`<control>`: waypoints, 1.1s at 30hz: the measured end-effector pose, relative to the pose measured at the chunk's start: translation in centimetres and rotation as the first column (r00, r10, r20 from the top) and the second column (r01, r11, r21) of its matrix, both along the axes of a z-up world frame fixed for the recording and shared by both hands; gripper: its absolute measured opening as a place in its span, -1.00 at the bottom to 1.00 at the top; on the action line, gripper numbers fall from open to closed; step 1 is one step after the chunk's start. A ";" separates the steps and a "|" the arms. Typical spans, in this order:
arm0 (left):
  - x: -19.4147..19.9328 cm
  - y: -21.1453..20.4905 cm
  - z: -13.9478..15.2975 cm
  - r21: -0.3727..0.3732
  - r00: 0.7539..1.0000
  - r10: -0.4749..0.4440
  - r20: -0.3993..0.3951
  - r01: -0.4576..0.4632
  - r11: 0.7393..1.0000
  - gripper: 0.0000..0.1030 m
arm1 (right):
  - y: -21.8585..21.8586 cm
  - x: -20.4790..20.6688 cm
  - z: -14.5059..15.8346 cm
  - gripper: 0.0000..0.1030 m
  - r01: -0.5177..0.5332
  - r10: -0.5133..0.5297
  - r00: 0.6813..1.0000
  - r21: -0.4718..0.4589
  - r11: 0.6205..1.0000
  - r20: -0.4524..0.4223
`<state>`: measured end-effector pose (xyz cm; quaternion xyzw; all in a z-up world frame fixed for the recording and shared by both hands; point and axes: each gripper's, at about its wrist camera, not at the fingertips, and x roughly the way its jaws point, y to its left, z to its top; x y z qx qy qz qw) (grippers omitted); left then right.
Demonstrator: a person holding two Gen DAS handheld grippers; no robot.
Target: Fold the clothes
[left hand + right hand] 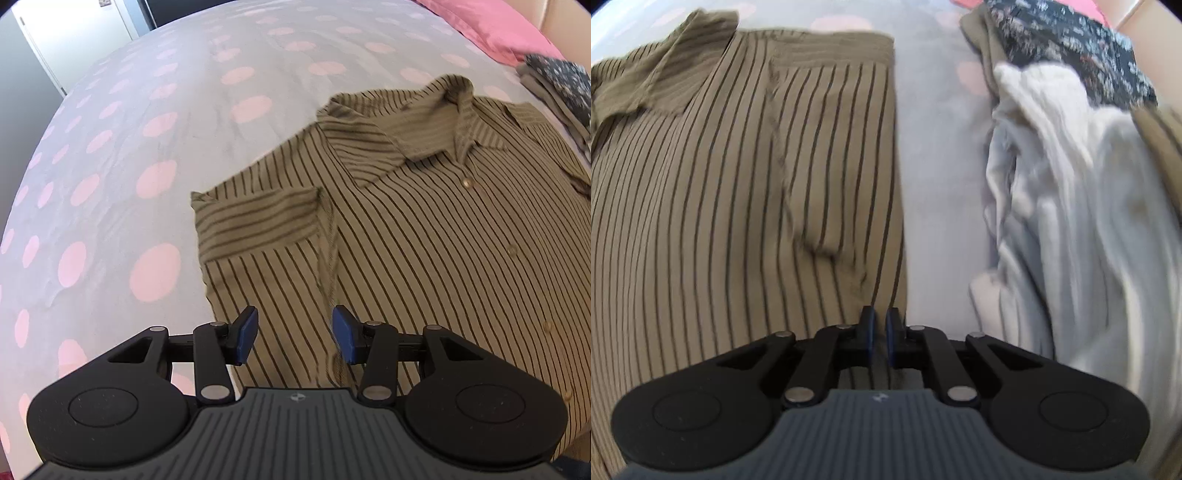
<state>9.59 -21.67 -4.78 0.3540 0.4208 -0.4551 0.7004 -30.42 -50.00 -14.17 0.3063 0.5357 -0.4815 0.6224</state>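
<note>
Shirt (424, 229), olive w/ dark stripes, lies face-up and buttoned on the bed (122, 147) (grey cover, pink dots), collar (439, 110) toward the far end. Progress, judged from lay of cloth: early. One short sleeve (258, 218) already turned in over the front on the side seen by the left wrist cam; the opposite side edge runs straight in the right wrist cam, but can't tell if that side is folded under or just lying flat. Body not yet folded lengthwise or crosswise; hem out of view. Left gripper (294, 338): jaws part open, hovering above shirt near the sleeve seam, nothing between pads, no contact seen. Right gripper (881, 326): jaws nearly closed at the shirt's side edge; pic blurred, thin gap shows, can't confirm cloth is pinched. Remaining, approx: finish side folds, fold body, then the pile (1063, 192) of unfolded clothes just beside the shirt (pale grey item, dark floral item (1071, 48), an olive piece). Pink pillow (498, 29) at the bed's far end. Containers: none in view, no basket/drawer/box, so nothing to log there.
</note>
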 end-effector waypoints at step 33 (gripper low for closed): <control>-6.3 6.9 -0.9 0.042 0.998 0.062 -0.013 -0.062 0.997 -0.18 | 14.5 2.2 4.7 -0.42 0.089 -0.089 0.987 0.004 0.996 0.136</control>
